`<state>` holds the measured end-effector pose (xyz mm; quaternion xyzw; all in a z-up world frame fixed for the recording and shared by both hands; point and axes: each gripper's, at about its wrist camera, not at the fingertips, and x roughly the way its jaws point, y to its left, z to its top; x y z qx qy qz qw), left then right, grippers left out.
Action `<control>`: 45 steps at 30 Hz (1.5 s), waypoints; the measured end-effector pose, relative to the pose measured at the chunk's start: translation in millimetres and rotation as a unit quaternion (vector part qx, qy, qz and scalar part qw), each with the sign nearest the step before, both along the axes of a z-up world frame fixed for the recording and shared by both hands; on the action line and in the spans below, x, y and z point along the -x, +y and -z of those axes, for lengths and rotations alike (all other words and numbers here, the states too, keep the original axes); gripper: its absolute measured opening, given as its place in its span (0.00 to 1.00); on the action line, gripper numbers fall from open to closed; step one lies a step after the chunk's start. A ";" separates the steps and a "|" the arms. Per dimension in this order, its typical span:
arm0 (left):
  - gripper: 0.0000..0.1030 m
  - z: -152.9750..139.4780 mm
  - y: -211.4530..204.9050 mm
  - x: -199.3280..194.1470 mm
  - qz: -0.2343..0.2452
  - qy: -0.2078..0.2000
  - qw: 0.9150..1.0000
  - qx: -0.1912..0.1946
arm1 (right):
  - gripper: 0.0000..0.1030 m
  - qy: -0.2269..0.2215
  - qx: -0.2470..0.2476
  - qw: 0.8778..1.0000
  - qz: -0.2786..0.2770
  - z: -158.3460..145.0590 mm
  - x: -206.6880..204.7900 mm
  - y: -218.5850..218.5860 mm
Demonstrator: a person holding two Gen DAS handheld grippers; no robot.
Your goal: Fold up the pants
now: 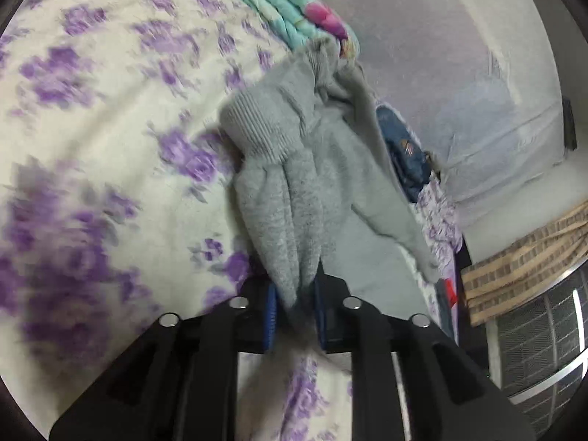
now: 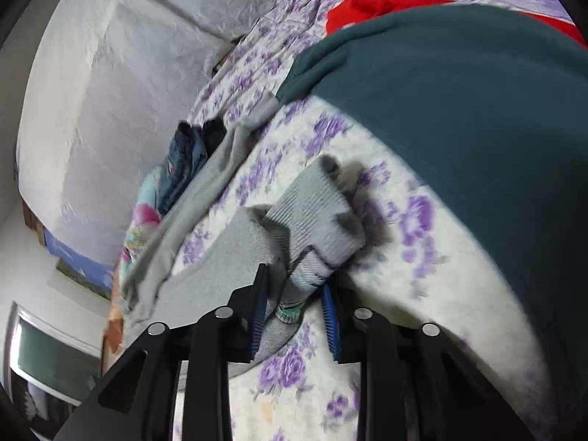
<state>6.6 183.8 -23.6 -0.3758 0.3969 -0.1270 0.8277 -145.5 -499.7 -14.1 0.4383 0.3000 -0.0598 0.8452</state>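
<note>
The left gripper pinches the grey pants, whose leg runs away, cuff farthest. The right gripper clamps the other leg.

Pants fuzzy grey fleece, ribbed cuff; bedsheet matt cotton.

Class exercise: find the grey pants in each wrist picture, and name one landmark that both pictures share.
Left wrist: grey pants centre, running up from the left tool.
Right wrist: centre-left, ribbed cuff above the right tool.
Shared landmark: folded denim beside the pants.
</note>
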 end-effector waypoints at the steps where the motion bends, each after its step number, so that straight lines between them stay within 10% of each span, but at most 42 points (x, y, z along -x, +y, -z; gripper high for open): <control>1: 0.36 -8.9 6.3 5.2 -0.018 -0.007 1.000 -0.017 | 0.35 -0.002 0.020 1.000 0.021 -8.2 4.6 -2.4; 5: 0.45 -48.1 20.7 23.5 -0.092 -0.033 0.987 -0.128 | 0.35 -0.028 0.108 0.993 0.050 -43.2 16.0 3.9; 12: 0.51 -80.8 -33.5 -22.5 -0.002 -0.072 0.987 -0.143 | 0.34 -0.006 0.171 0.981 -0.092 -36.5 -44.9 94.6; 18: 0.55 -22.6 -44.8 -80.8 0.009 0.010 0.984 -0.178 | 0.39 0.039 0.157 0.976 -0.146 -2.0 -65.1 104.8; 22: 0.56 -54.1 -42.2 -71.3 -0.003 -0.015 0.987 -0.157 | 0.42 0.042 0.133 0.982 -0.131 -23.7 -74.5 94.1; 29: 0.79 -115.5 -87.7 -133.5 -0.003 -0.077 0.971 -0.227 | 0.54 -0.001 0.209 0.962 -0.175 -85.4 -185.9 157.4; 35: 0.79 -62.7 -73.5 -216.3 -0.019 0.023 0.983 -0.184 | 0.54 0.041 0.258 0.947 -0.188 -70.7 -279.9 204.7; 39: 0.77 -20.3 -48.7 -243.4 -0.029 0.050 0.985 -0.160 | 0.55 0.118 0.264 0.935 -0.204 -8.8 -325.2 209.3; 45: 0.84 -26.7 -45.5 -259.2 -0.037 0.052 0.985 -0.158 | 0.65 0.081 0.363 0.907 -0.197 -18.5 -315.0 234.4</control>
